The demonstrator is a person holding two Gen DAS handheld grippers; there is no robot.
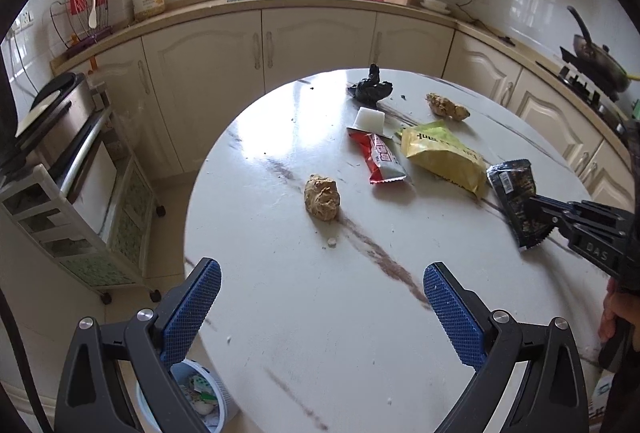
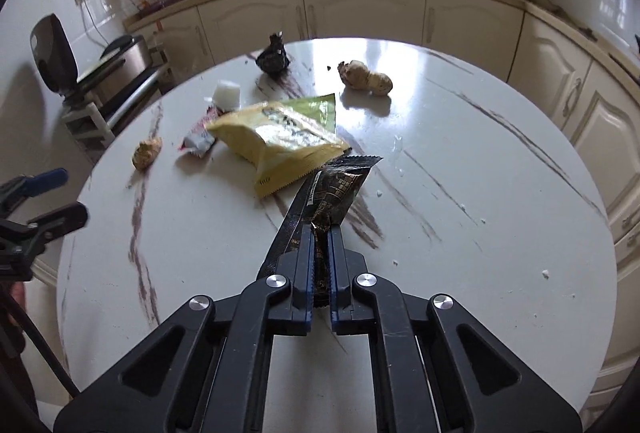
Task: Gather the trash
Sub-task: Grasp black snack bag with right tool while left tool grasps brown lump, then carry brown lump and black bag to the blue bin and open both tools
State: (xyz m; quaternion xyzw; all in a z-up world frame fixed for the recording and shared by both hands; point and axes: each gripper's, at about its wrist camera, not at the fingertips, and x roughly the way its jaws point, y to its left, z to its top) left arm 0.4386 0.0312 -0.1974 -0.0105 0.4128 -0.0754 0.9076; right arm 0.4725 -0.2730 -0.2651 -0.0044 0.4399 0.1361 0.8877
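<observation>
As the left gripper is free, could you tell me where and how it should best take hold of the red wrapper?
Grip the red wrapper at its near crimped end, coming from above: it lies flat, and its far end is tucked under the white block. The left gripper stands open.

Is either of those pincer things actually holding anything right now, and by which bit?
The right tool pinches the dark crinkled foil snack wrapper by its near end. The left tool stands open, holding nothing.

Right gripper (image 2: 320, 229) clamped tight, left gripper (image 1: 322, 289) spread wide
</observation>
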